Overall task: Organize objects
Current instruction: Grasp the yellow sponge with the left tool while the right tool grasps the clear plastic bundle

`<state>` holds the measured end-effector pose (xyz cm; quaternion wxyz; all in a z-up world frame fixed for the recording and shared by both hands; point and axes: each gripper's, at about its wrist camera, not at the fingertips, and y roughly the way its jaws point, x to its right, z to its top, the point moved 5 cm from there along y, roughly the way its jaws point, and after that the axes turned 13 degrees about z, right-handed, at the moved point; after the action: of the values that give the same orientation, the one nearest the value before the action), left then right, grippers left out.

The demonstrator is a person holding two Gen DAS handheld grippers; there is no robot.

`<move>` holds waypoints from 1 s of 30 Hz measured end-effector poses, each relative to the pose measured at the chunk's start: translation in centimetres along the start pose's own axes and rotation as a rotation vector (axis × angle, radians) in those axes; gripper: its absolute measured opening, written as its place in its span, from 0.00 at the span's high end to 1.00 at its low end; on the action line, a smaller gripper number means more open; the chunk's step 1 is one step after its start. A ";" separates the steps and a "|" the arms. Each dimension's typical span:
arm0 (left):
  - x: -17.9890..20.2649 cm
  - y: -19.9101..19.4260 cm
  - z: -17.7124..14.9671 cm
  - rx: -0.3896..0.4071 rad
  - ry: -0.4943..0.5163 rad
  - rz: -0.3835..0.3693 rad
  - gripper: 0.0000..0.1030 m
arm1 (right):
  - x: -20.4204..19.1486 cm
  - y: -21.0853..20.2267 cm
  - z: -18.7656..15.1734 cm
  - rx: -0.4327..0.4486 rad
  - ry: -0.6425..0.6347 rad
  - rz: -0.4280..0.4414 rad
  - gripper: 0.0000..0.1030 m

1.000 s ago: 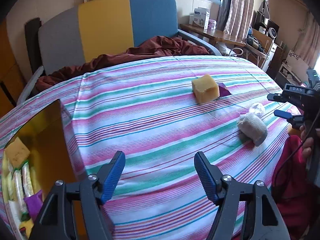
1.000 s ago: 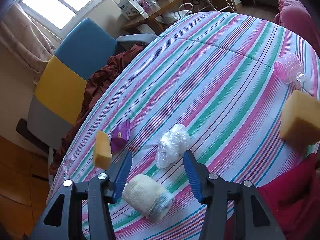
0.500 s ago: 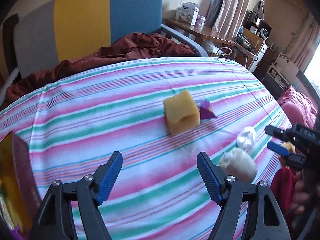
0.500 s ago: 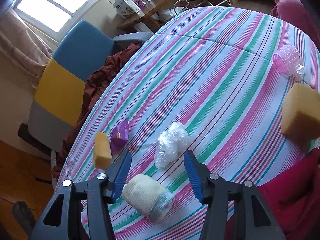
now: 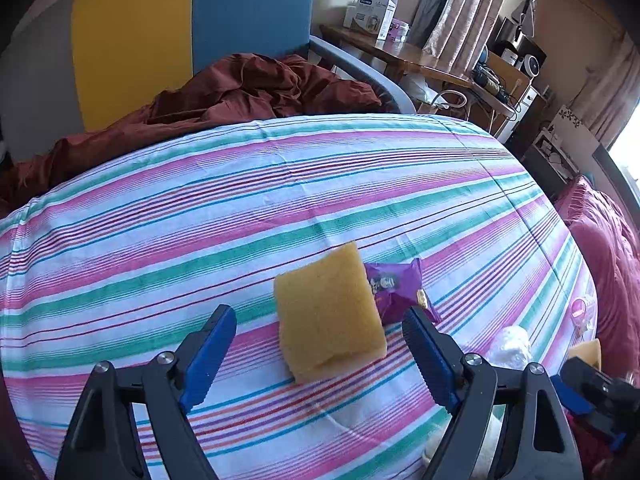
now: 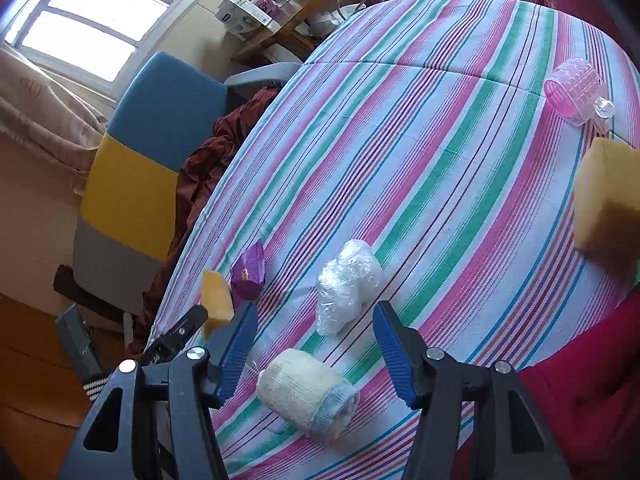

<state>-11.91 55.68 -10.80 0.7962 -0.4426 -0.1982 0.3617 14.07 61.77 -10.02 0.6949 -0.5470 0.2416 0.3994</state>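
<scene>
**Both tongs apart over a striped counter of loose items**

The left tongs (image 5: 318, 350) stand wide apart, their jaws having just been opening, with a yellow sponge (image 5: 330, 314) lying on the striped cloth (image 5: 200, 216) between the blue pads; the pads do not touch it. Just beside the sponge, on its far right side and touching it, lies a purple packet (image 5: 400, 288). Further right, near the cloth's edge, a crumpled clear plastic bundle (image 5: 512, 342) shows, and the tip of the other tool appears at the lower right corner.

The right tongs (image 6: 314, 344) also stand apart, having just been opening, with nothing clamped. A rolled cream sock with a pale blue cuff (image 6: 308, 394) lies on the cloth between and just below the pads, free of both. Just beyond it sits the clear plastic bundle (image 6: 348, 282). To the left, the purple packet (image 6: 250, 270) and the yellow sponge (image 6: 216, 300) lie side by side, with the left tool's dark tip reaching them. Well apart, at the far right, a pink plastic hair roller (image 6: 572, 90) rests on the cloth, and near it a second yellow sponge (image 6: 606, 200) sits at the counter's edge beside red fabric (image 6: 580, 380).

No container shows in either view; every item lies loose on the cloth. Behind the counter stands a chair in grey, yellow and blue panels (image 5: 192, 28) with a dark red blanket (image 5: 248, 88) heaped on it.
</scene>
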 end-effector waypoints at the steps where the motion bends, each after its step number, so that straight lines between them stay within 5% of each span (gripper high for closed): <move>1: 0.3 0.5 0.2 -0.001 0.000 -0.001 0.16 | 0.0 0.1 -0.1 -0.005 -0.002 0.001 0.41; 4: 0.8 2.4 0.2 -0.033 0.005 0.000 0.20 | 0.0 0.2 -0.1 -0.010 -0.004 0.001 0.41; 6: 1.1 3.1 -0.2 -0.054 0.024 -0.011 0.44 | 0.0 0.2 -0.1 -0.009 -0.005 -0.001 0.41; 8: 0.8 2.6 -0.7 -0.026 0.028 -0.021 0.47 | 0.0 0.1 0.0 -0.004 -0.007 -0.007 0.41; 13: -1.4 -0.2 -3.4 -0.012 0.019 0.000 0.48 | 0.0 0.4 -0.1 -0.015 -0.016 -0.016 0.41; 23: -4.8 -6.0 -14.5 -0.001 0.101 0.133 0.49 | 0.5 0.5 -0.2 -0.021 -0.011 -0.061 0.41; 30: -4.6 -5.2 -14.7 0.013 0.112 0.130 0.49 | 0.7 0.7 0.9 -0.014 0.005 -0.140 0.41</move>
<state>-3.47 42.13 -14.15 0.7837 -0.4688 -0.1219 0.3888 13.81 62.86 -10.69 0.7168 -0.5683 0.2015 0.3502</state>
